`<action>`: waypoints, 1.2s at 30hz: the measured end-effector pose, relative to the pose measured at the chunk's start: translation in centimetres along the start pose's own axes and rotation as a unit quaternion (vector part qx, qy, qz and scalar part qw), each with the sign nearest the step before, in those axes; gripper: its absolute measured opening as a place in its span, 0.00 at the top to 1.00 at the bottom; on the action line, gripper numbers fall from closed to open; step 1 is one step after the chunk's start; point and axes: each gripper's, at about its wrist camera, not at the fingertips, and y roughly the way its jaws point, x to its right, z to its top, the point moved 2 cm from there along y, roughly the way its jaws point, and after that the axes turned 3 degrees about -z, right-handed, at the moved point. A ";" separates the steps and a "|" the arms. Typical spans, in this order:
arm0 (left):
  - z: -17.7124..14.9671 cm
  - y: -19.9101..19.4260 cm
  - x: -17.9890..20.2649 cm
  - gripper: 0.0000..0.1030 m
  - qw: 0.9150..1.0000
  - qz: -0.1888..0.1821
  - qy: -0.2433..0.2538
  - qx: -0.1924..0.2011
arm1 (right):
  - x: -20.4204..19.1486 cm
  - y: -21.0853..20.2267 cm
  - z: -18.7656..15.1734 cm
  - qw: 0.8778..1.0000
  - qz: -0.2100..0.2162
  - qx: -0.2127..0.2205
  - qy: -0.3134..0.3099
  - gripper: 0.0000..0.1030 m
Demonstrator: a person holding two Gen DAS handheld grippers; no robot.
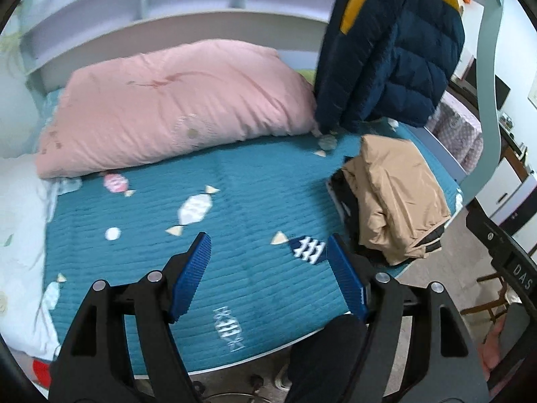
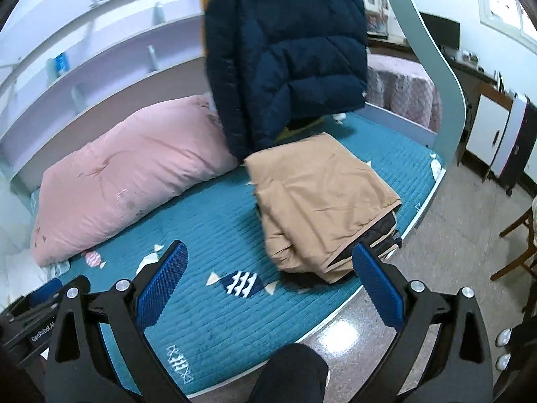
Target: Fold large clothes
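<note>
- Clothes come first: a tan jacket (image 2: 322,201) lies folded on the bed (image 2: 218,221), near the right side and the front edge. Dark cloth peeks out from under it. Its top is smooth, with a few soft creases.
- From the left view the tan jacket (image 1: 396,198) sits as a neat pile, with its dark cuff end toward the front edge of the bed (image 1: 235,268).
- A dark blue puffy coat (image 2: 285,50) with a yellow part hangs above the far side of the bed, behind the tan jacket. Its lower end reaches down close to the bed. What holds it up cannot be seen.
- In the left view the coat (image 1: 392,57) hangs beside the pink quilt (image 1: 174,104).
- The left gripper (image 1: 268,268) has its blue pads wide apart. It holds nothing and hovers over the front part of the bed.
- The right gripper (image 2: 268,275) is also spread wide and grips nothing. Its right pad looks close to the front corner of the tan jacket, but touch cannot be told.
- The pink quilt (image 2: 127,174) fills the back left of the bed.
- Bare teal cover lies between the quilt, the jacket and the front edge.
- Floor (image 2: 436,268) shows just past the bed's front edge, and a wooden chair (image 2: 517,252) stands to the right.
</note>
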 end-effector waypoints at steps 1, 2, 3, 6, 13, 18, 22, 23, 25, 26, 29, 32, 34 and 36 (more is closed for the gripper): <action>-0.3 -0.7 -0.4 0.28 1.000 0.002 -0.001 0.005 | -0.8 -0.9 -0.5 1.000 0.001 0.006 -0.005 0.08; -0.8 -1.7 -1.0 0.22 1.000 0.002 -0.002 0.010 | -1.3 -1.4 -0.8 1.000 0.001 0.010 -0.008 0.08; -1.1 -2.4 -1.4 0.20 1.000 0.000 -0.001 0.014 | -1.8 -2.0 -1.1 1.000 -0.002 0.015 -0.012 0.08; -2.1 -4.5 -2.8 0.20 1.000 0.010 0.000 0.029 | -3.8 -3.7 -2.3 0.999 -0.018 0.027 -0.031 0.07; -3.9 -9.6 -5.6 0.20 0.998 0.020 -0.007 0.062 | -7.4 -8.1 -4.4 0.996 -0.014 0.067 -0.059 0.08; -4.2 -13.2 -6.1 0.17 0.995 0.025 -0.005 0.098 | -8.5 -11.1 -5.0 0.993 -0.016 0.100 -0.063 0.07; -4.2 -15.5 -6.0 0.15 0.992 0.024 0.000 0.124 | -8.6 -12.7 -5.1 0.990 -0.015 0.122 -0.063 0.07; -4.1 -15.9 -5.9 0.15 0.991 0.024 0.003 0.129 | -8.6 -13.1 -5.1 0.990 -0.012 0.125 -0.062 0.07; -4.1 -16.7 -5.8 0.15 0.990 0.028 0.007 0.140 | -8.5 -13.5 -5.0 0.990 -0.005 0.130 -0.063 0.07; -4.1 -17.2 -5.5 0.15 0.989 0.026 0.011 0.146 | -8.5 -13.8 -4.9 0.989 0.003 0.132 -0.064 0.07; -4.2 -18.1 -5.1 0.14 0.987 0.027 0.017 0.157 | -8.7 -14.5 -4.8 0.988 0.010 0.141 -0.068 0.07; -4.2 -18.7 -4.9 0.13 0.986 0.031 0.015 0.162 | -8.8 -14.9 -4.6 0.986 0.017 0.146 -0.074 0.07; -4.3 -18.9 -4.8 0.12 0.985 0.036 0.016 0.165 | -8.9 -15.1 -4.5 0.986 0.024 0.147 -0.075 0.07; -4.3 -19.1 -4.9 0.12 0.985 0.045 0.014 0.168 | -8.9 -15.2 -4.5 0.986 0.032 0.147 -0.078 0.07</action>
